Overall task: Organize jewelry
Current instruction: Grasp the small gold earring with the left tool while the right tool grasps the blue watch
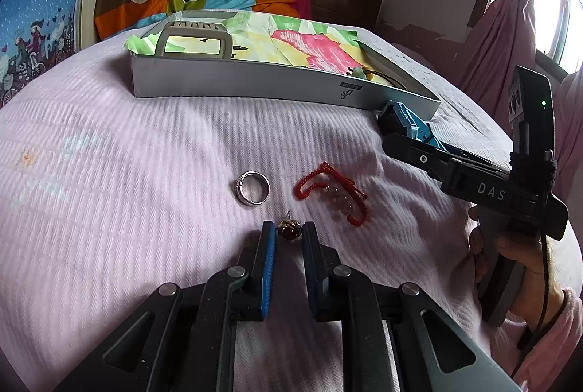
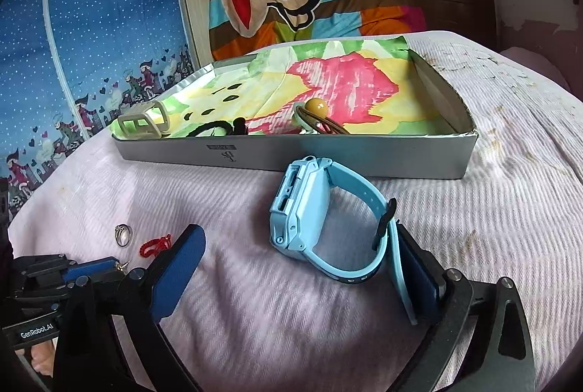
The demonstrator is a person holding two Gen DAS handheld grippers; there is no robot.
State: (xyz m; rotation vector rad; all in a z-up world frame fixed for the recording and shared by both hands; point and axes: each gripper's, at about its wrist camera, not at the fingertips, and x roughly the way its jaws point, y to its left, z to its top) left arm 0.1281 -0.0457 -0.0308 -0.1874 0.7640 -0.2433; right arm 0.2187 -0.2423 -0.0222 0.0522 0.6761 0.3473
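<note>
Left wrist: jaws around earring (image 1: 289, 230).

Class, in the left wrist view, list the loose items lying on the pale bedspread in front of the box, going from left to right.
Silver metal ring → small amber-beaded earring between the left gripper's fingertips → red braided cord bracelet → light blue plastic watch.

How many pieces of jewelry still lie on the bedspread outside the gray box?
4: a silver ring, a red cord bracelet, a small amber earring between the left gripper fingertips, and a blue watch at the right gripper.
</note>
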